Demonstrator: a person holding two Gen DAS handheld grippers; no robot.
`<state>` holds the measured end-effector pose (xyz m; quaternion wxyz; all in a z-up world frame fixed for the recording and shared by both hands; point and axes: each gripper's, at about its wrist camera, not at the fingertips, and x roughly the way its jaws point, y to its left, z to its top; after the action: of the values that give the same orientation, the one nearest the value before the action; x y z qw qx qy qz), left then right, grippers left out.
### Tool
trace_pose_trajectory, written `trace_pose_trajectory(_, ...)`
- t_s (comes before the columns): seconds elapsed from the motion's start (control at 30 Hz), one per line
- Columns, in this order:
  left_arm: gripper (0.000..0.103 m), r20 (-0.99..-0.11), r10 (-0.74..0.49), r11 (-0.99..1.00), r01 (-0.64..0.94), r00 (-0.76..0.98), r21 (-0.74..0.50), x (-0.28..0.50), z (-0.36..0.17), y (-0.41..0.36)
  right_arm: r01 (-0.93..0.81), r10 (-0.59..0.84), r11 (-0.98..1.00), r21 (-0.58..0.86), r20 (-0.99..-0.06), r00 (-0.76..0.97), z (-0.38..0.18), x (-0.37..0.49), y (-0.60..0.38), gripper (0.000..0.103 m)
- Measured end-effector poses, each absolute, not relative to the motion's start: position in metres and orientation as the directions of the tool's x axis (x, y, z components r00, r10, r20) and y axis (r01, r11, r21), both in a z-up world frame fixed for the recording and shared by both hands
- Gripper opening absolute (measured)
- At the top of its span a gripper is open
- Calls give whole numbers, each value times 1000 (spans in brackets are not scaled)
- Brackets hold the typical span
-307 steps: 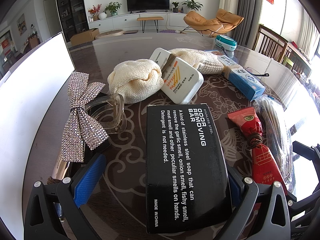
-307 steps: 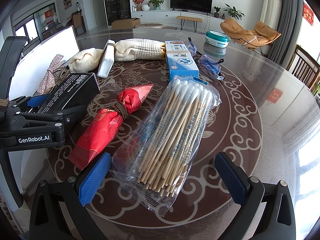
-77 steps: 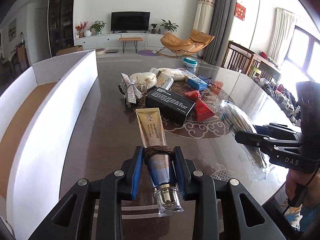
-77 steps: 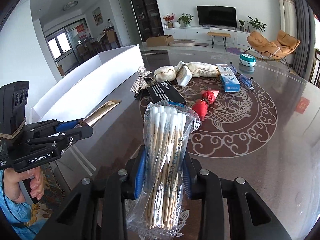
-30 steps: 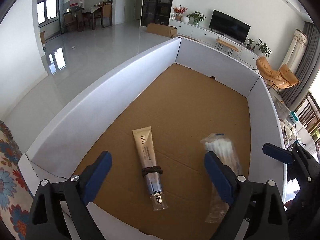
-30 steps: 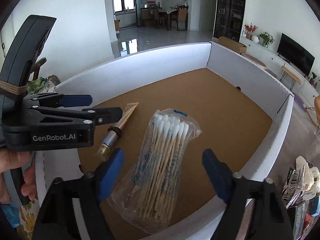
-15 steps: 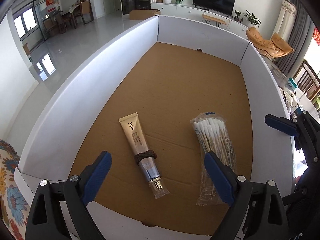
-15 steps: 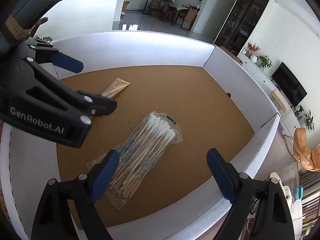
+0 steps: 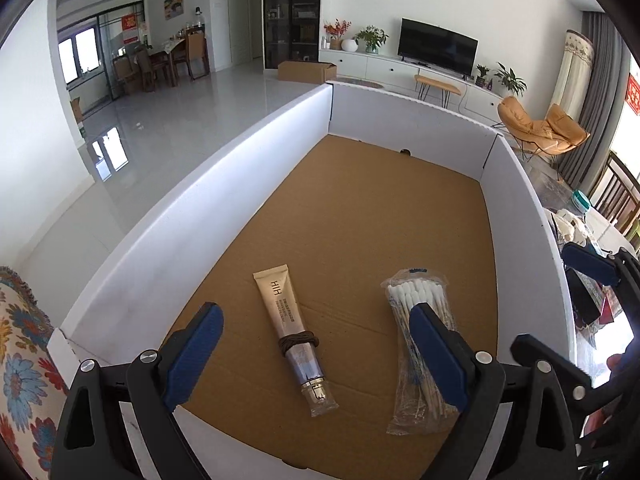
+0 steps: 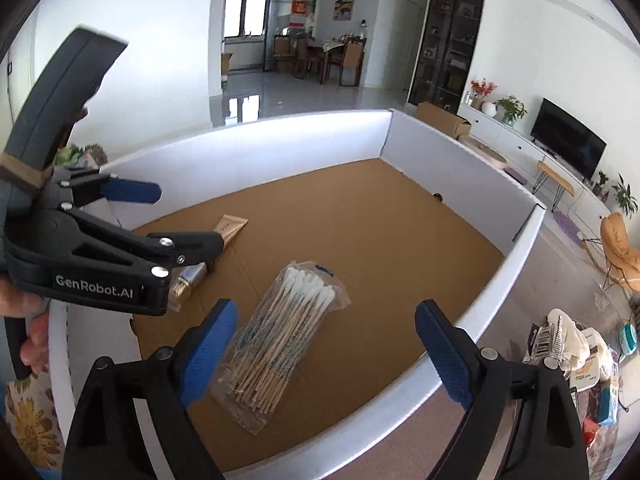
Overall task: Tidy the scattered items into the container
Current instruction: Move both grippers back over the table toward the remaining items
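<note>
A large white-walled box (image 9: 208, 216) with a brown cardboard floor fills both views (image 10: 472, 320). A gold cosmetic tube (image 9: 290, 330) with a dark hair tie around it lies on the floor near the front. A clear bag of cotton swabs (image 9: 420, 344) lies to its right, also in the right wrist view (image 10: 288, 332). My left gripper (image 9: 316, 356) is open and empty above the tube. My right gripper (image 10: 324, 354) is open and empty above the swabs. The left gripper's body (image 10: 100, 252) hides most of the tube (image 10: 230, 226) there.
Remaining items lie on the dark table to the right of the box: a sparkly bow clip (image 10: 550, 340), a white sunscreen bottle (image 10: 588, 372) and a teal round case (image 10: 629, 338). A floral cloth (image 9: 24, 360) lies left of the box.
Both grippers have pulled back and up from the box floor. The tube and the swab bag lie where they were left.
</note>
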<state>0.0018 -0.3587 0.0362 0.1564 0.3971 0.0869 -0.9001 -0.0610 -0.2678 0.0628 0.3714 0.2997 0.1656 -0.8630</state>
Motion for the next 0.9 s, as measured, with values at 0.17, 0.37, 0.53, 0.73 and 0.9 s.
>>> trace_pose_trajectory(0.17, 95, -639, -213, -946, 320, -739, -55, 25, 74, -334, 646, -533, -764, -12, -552, -641, 90, -63, -186, 103)
trace_pose_trajectory(0.37, 103, -545, -109, -987, 155, -831, -39, 42, 115, -254, 363, -307, -932, 21, -583, -752, 65, -75, -37, 103)
trace_pose_trajectory(0.53, 103, -548, 58, -998, -30, -834, -59, 37, 126, -172, 101, -36, -993, -60, -668, -744, 23, -80, 83, 103)
trace_pose_trajectory(0.73, 103, -626, 195, -980, -182, -755, -85, 15, 91, -76, -36, 59, -998, -47, -747, -662, -12, -74, 174, 103)
trace_pose_trajectory(0.9, 103, -708, 213, -970, -233, -673, -70, -15, 27, -23, -37, 61, -998, -49, -788, -613, -34, -81, 178, 103)
